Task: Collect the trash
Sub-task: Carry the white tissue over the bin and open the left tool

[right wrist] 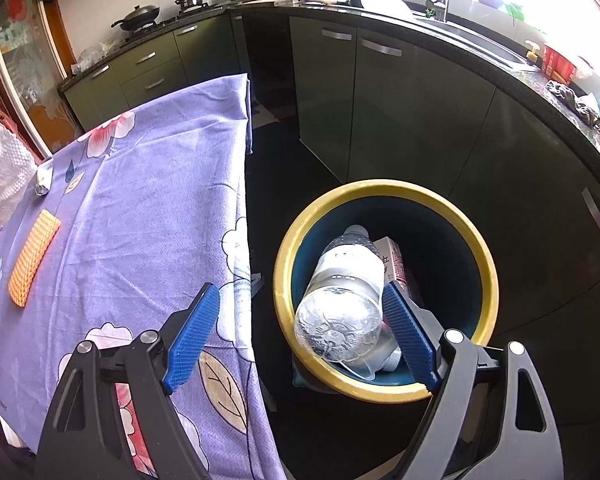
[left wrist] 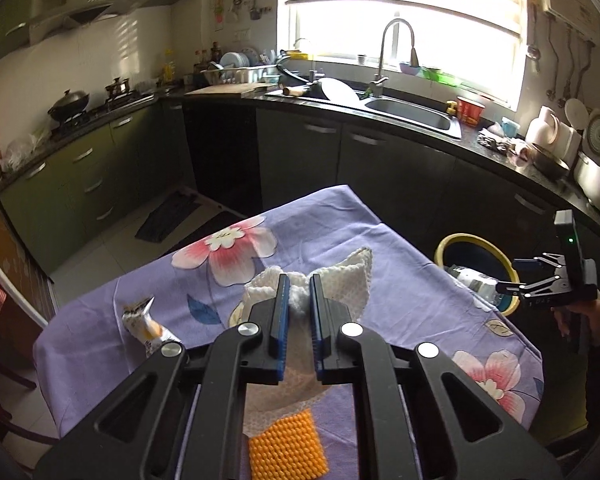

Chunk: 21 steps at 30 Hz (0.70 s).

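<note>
My left gripper (left wrist: 299,286) is shut on a white foam net wrap (left wrist: 340,280) and holds it above the purple flowered tablecloth (left wrist: 400,264); the wrap also shows in the right wrist view (right wrist: 2,168). My right gripper (right wrist: 300,300) is open over the yellow-rimmed trash bin (right wrist: 380,190). A clear plastic bottle (right wrist: 348,292) sits tilted between its fingers, neck down in the bin, free of the left pad. A small carton (right wrist: 394,258) lies in the bin. An orange foam pad (left wrist: 286,446) and a snack wrapper (left wrist: 146,322) lie on the table.
The bin (left wrist: 452,240) stands on the dark floor right of the table. Green cabinets and a black counter with a sink (left wrist: 412,114) curve behind. A floor mat (left wrist: 168,214) lies to the left. My right gripper shows in the left wrist view (left wrist: 512,276).
</note>
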Motion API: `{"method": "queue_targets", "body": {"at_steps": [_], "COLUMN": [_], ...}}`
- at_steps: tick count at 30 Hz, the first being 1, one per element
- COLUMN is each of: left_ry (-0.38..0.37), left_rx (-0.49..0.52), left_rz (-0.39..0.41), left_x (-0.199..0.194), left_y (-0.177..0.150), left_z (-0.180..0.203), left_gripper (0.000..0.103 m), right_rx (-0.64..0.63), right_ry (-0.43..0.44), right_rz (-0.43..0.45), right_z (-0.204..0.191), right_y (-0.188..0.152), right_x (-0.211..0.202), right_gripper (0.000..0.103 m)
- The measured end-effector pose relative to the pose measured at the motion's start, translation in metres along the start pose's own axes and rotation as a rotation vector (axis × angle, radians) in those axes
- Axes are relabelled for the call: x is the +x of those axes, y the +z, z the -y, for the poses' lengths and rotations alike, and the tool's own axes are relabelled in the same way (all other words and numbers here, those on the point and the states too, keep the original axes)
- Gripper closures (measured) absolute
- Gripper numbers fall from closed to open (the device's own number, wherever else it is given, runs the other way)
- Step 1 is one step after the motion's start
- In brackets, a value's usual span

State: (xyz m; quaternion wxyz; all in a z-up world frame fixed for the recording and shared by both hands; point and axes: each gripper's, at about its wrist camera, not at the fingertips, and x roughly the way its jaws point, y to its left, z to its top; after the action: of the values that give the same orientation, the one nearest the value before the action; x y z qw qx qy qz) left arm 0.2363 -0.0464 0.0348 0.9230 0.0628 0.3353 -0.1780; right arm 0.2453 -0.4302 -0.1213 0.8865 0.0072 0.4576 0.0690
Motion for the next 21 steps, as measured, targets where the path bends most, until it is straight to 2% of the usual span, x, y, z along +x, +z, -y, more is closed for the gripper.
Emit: {"method": "queue_targets", "body": {"at_steps": [5,9,17,21], "left_ry": [-0.059,-0.120,-0.310,-0.373], "left_rx": [0.048,0.119,0.258,0.300], "left_rz": [-0.016,-0.032,-0.098,-0.128], "left_x": [0.005,0.023,0.093,0.132], "left_y": [0.013,0.026,0.054,0.067], "left_z": [0.032,0.073,0.195,0.246], "left_gripper": [0.094,0.094,0.093,0.093], "right_rx": [0.019,0.053,0.150,0.198], "right_ry": [-0.014,-0.036,-0.062,-0.080], "right_rz": [0.024,0.039,0.044,0.056], "right_z": [0.012,0.032,0.085,0.109], "right_y": [-0.007,-0.015,-0.039,-0.051], "right_x": [-0.012,-0.020,-0.030,-0.041], "right_gripper": [0.021,0.021,0.021,0.021]}}
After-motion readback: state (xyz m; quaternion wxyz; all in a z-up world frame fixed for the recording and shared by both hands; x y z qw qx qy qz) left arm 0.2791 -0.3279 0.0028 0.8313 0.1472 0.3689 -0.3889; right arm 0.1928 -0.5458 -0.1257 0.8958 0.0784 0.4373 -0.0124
